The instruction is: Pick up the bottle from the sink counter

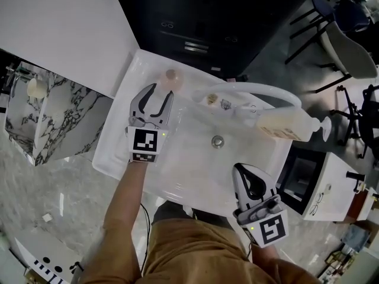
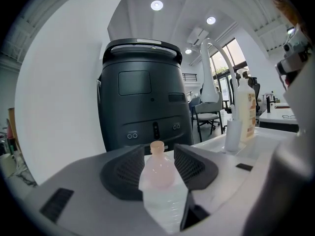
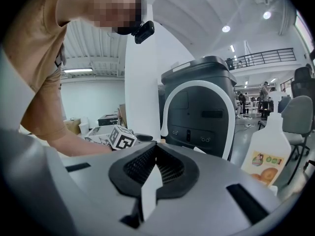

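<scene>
Entry, nearest things first.

I am holding the right gripper over the near right edge of the sink. Its jaws are sitting closed together, and its own view is showing the two ribbed faces meeting with nothing between them. Ahead of these jaws and off to their left, the marker cube of the other gripper is showing.

I am holding the left gripper low over the sink's left side. Its jaws are standing moderately apart and gripping nothing. In the left gripper view the bottle is standing upright in line with the gap, framed by the black ribbed pads. In the head view it is sitting just past the jaw tips, on the counter at the sink's far left corner, so I am reading the pads as not pressing on it. It is a small clear bottle with a pale pink cap.

Farther out, the drain is lying in the basin, to the right of the left jaws and ahead of the right ones. Beyond it a white faucet is arching over the basin. A soap bottle with a pump top is standing upright just beside the faucet, well to the right of the left jaws.

Straight ahead of the left jaws, past the counter, a big dark rounded machine is filling the background. A chair is showing farther off to its right.
</scene>
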Available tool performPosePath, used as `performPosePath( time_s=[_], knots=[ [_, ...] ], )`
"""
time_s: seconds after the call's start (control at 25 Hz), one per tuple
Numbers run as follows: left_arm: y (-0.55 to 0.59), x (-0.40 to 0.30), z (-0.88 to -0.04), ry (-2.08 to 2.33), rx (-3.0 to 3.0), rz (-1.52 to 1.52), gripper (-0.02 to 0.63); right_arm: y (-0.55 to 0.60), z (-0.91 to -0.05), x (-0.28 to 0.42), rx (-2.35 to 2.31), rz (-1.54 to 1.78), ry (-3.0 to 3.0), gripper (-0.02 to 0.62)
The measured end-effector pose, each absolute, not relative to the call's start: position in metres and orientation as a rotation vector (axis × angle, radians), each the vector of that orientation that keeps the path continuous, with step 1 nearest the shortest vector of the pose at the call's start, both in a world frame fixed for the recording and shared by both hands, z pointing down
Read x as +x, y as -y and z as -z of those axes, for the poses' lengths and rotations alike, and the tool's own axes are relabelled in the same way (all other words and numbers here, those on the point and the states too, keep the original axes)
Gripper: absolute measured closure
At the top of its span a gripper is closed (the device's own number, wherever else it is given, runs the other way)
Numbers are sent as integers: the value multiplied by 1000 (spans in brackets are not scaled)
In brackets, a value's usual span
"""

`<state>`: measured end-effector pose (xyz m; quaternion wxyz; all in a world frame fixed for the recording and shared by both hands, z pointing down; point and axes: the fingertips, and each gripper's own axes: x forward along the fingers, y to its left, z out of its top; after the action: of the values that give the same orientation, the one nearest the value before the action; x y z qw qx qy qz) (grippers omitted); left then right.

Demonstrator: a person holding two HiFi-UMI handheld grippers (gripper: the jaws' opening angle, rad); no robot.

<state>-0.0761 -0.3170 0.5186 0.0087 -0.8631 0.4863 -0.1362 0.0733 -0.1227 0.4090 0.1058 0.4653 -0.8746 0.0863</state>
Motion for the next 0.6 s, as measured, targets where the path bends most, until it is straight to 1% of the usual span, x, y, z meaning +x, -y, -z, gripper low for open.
performPosePath(
  time_s=[0.6],
  knots=[
    [345,-61,-537,-1487,-2695,411,393,128,-428,81,1365,-284,2550,591]
  ],
)
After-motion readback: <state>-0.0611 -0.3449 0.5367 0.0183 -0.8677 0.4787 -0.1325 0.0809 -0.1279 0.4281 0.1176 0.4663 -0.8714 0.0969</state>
